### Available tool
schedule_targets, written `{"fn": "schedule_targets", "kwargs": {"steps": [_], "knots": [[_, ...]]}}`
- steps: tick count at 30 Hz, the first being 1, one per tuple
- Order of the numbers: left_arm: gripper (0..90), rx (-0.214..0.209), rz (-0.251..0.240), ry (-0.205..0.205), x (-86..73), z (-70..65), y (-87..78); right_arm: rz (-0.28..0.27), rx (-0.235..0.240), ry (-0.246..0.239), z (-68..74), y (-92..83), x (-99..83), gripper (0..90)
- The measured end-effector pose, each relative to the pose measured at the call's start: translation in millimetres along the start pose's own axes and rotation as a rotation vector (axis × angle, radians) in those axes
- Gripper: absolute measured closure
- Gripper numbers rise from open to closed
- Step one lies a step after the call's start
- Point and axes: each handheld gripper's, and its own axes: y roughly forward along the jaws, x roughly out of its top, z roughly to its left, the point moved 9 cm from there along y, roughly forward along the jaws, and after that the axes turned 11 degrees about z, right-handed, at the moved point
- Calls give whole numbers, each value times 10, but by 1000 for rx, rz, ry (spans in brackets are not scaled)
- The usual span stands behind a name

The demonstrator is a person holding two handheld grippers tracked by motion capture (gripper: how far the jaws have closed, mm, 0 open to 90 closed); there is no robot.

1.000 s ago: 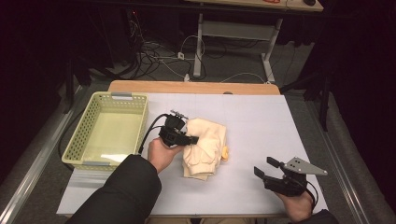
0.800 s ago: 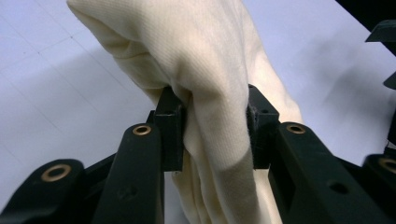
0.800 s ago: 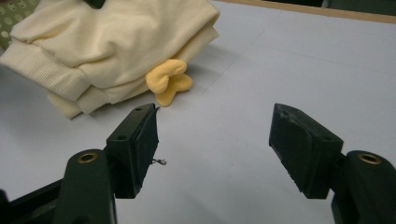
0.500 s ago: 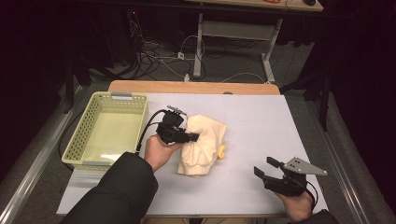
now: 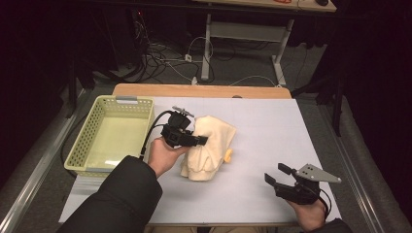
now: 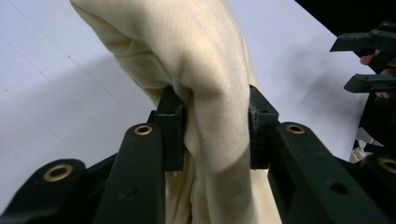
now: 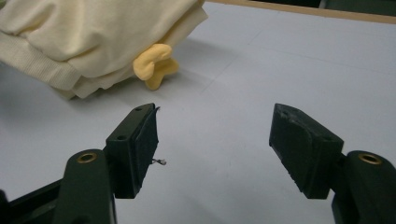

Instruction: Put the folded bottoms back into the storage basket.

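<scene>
Lifted a little since the earlier frame, the left gripper (image 5: 187, 137) has drawn the one cream cloth (image 5: 210, 148) up into a taller bunch, its lower folds on the white counter (image 5: 272, 136) near the middle. From the left gripper view, the jaws are clamped on a thick fold of that cloth (image 6: 205, 70), fabric bulging above and below the two pads. One small yellow piece (image 5: 228, 155) pokes out at the cloth's right edge, and the right gripper view shows it (image 7: 153, 65) lying on the counter against the folded layers. At the near right corner, the right gripper (image 5: 280, 175) has kept its place, well apart from the cloth, its two jaws standing apart with nothing between them. One pale yellow basket (image 5: 82, 145) sits at the left edge of the counter, just beside the left hand (image 5: 163, 155).
</scene>
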Motion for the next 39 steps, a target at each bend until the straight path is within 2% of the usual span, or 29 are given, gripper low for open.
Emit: {"fn": "schedule_targets", "kwargs": {"steps": [21, 39], "knots": [[637, 5, -27, -8, 12, 38, -283, -3, 6, 4, -4, -4, 3, 327], [636, 1, -36, -24, -29, 88, -445, -7, 7, 11, -5, -7, 5, 326]]}}
